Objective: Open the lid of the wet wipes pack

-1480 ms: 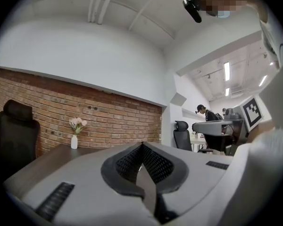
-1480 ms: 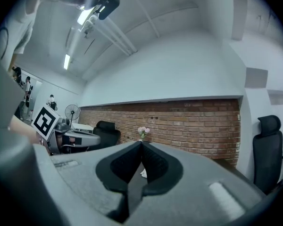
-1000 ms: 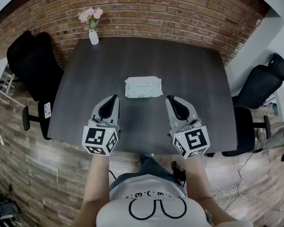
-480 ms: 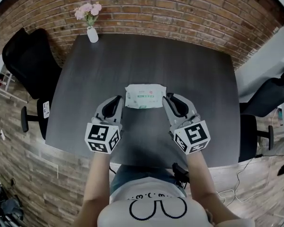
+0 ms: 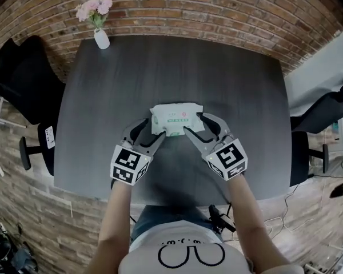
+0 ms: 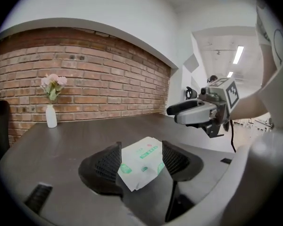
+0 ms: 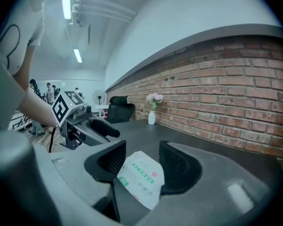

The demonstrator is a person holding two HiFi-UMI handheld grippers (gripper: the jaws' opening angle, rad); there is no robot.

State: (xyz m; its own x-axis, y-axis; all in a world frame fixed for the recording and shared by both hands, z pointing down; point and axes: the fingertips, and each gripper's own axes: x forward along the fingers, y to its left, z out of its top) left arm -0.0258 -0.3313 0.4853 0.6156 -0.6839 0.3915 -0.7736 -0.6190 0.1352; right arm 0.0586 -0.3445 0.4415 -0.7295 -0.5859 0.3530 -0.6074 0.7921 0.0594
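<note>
- Spreading wide, the left gripper (image 5: 149, 131) has its jaws on either side of the near left corner of the wet wipes pack (image 5: 176, 117). In the left gripper view, that corner fills the gap between the jaws (image 6: 140, 161). I cannot tell whether the pads press on it.
- The right gripper (image 5: 199, 126) is just as wide, and its jaws straddle the pack's near right corner (image 7: 140, 178).
- The pack lies flat on the dark worktop (image 5: 160, 67), printed face up, between the two grippers.
- Each gripper faces the other across the pack. The right one shows beyond the left gripper's right jaw (image 6: 203, 112), and the left one beyond the right gripper's left jaw (image 7: 80, 124).
- Well ahead of the left gripper, at the worktop's far corner, a white vase of pink flowers (image 5: 102, 37) stands against the brick wall (image 5: 217, 10).
- A black office chair (image 5: 17, 79) stands well outside the left gripper, off the worktop's edge. A second chair (image 5: 326, 110) stands outside the right gripper.
- Half a second ago both grippers sat beside the pack's short ends with their jaws looking narrower. Now the tips have closed in round its near corners and the jaws have spread.
- A full second ago both grippers were well short of the pack, nearer the person.
</note>
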